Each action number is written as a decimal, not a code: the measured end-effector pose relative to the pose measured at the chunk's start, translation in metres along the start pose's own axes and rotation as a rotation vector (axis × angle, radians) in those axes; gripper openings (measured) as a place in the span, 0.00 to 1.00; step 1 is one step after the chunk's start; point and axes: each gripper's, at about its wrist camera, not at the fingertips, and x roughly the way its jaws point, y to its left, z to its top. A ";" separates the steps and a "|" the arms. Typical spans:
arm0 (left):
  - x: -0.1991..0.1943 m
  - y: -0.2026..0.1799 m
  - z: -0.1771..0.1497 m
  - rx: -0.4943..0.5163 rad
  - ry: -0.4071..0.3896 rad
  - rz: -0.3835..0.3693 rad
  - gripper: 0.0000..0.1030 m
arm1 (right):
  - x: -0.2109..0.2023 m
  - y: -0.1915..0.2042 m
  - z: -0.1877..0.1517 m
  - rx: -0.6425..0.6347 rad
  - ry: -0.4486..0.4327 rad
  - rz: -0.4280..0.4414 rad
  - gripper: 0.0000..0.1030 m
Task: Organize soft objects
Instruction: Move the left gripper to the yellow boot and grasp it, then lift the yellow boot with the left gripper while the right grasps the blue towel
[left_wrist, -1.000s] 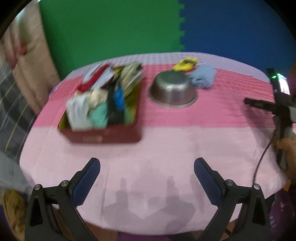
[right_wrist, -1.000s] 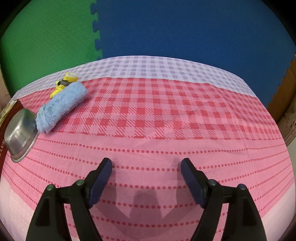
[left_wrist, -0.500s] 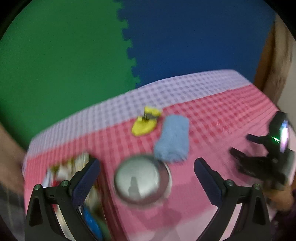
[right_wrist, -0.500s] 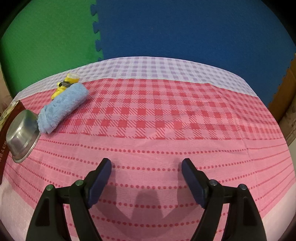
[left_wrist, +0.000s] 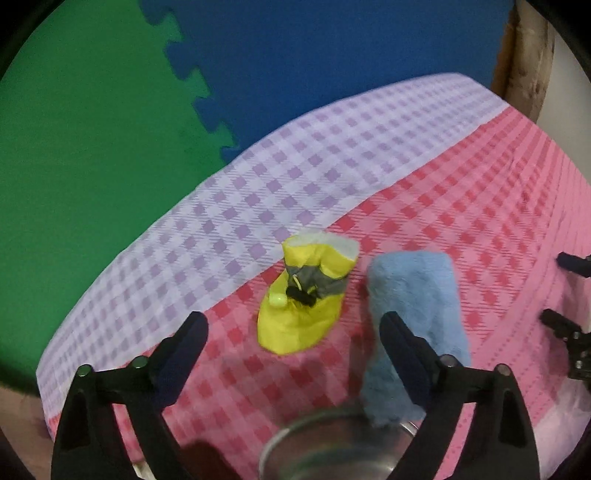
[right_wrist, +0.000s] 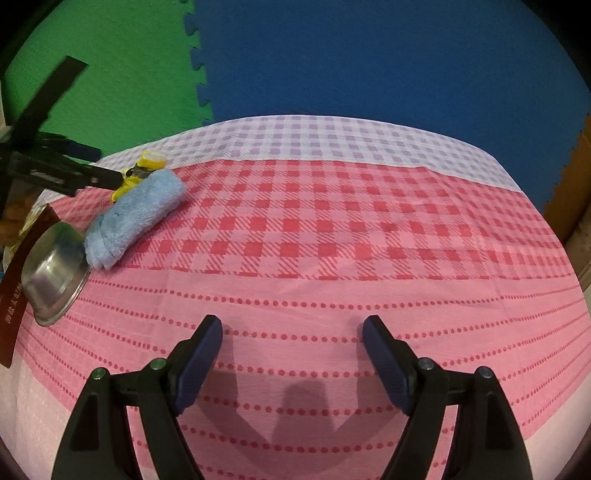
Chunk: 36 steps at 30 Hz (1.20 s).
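Observation:
A small yellow soft boot (left_wrist: 306, 295) lies on the checked tablecloth (left_wrist: 461, 192), with a rolled light-blue towel (left_wrist: 417, 306) just to its right. My left gripper (left_wrist: 293, 326) hovers over them with its jaws closing; the boot sits ahead between the fingers, untouched by the pads. Its right finger overlaps the towel in the picture. In the right wrist view the towel (right_wrist: 136, 218) and the boot (right_wrist: 142, 170) lie at the far left, and the left gripper (right_wrist: 101, 166) reaches in above them. My right gripper (right_wrist: 291, 332) stands open over bare cloth, holding nothing.
A steel bowl (left_wrist: 332, 454) sits just below the towel's near end, and it shows at the left edge (right_wrist: 55, 269) of the right wrist view. A dark red box (right_wrist: 14, 306) lies beyond the bowl. Green and blue foam mats back the table.
My left gripper swept from the red box past the bowl to the boot and towel, rolling as it went, and its jaws narrowed a little. It now shows in the right view. The right gripper stayed still.

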 end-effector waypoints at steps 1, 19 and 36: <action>0.005 0.001 0.002 0.007 0.008 -0.005 0.86 | 0.001 0.000 0.000 0.000 0.000 -0.001 0.78; 0.026 0.036 0.012 -0.243 0.007 -0.050 0.20 | 0.001 -0.003 0.001 0.027 -0.011 0.021 0.78; -0.151 -0.052 -0.141 -0.583 -0.172 -0.184 0.22 | 0.006 0.009 0.002 -0.038 0.033 0.008 0.84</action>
